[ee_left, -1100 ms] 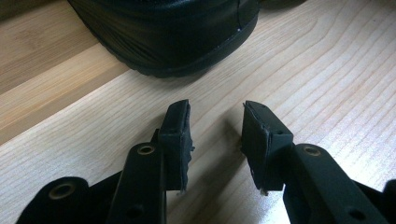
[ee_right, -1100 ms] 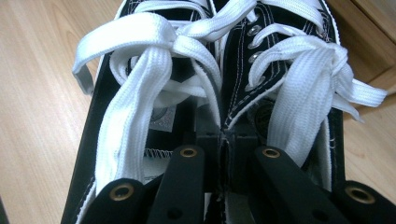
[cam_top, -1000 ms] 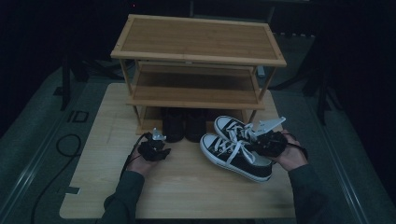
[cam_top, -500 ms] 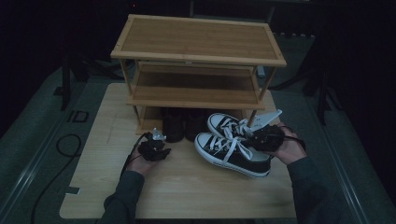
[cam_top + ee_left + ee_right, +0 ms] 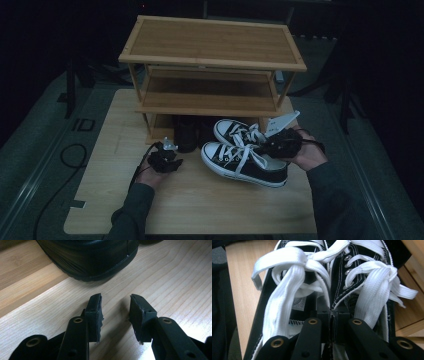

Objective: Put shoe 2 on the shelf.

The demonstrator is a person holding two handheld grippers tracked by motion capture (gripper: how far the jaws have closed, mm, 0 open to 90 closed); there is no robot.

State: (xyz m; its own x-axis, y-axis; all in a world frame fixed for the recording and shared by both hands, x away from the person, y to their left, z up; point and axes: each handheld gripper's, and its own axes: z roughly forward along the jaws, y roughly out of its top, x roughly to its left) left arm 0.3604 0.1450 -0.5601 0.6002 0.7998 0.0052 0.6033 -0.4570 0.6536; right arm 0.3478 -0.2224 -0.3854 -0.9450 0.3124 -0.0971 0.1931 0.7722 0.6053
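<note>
A pair of black canvas sneakers (image 5: 243,156) with white laces and toe caps hangs just above the table, right of centre. My right gripper (image 5: 281,145) is shut on them from the heel side. In the right gripper view its jaws (image 5: 331,315) pinch the two inner side walls of the sneakers (image 5: 294,277) together. My left gripper (image 5: 169,160) rests low over the table at left of centre. Its jaws (image 5: 115,315) are open with only bare wood between them, a short way from a black leather shoe (image 5: 90,257).
A three-tier bamboo shoe rack (image 5: 210,55) stands at the back of the wooden table (image 5: 200,210). Black shoes (image 5: 187,132) sit under its lowest shelf. A cable trails off the table's left side onto the floor.
My right gripper has lifted the sneakers a little and carried them leftward, closer to the rack. The left gripper has stayed where it was.
</note>
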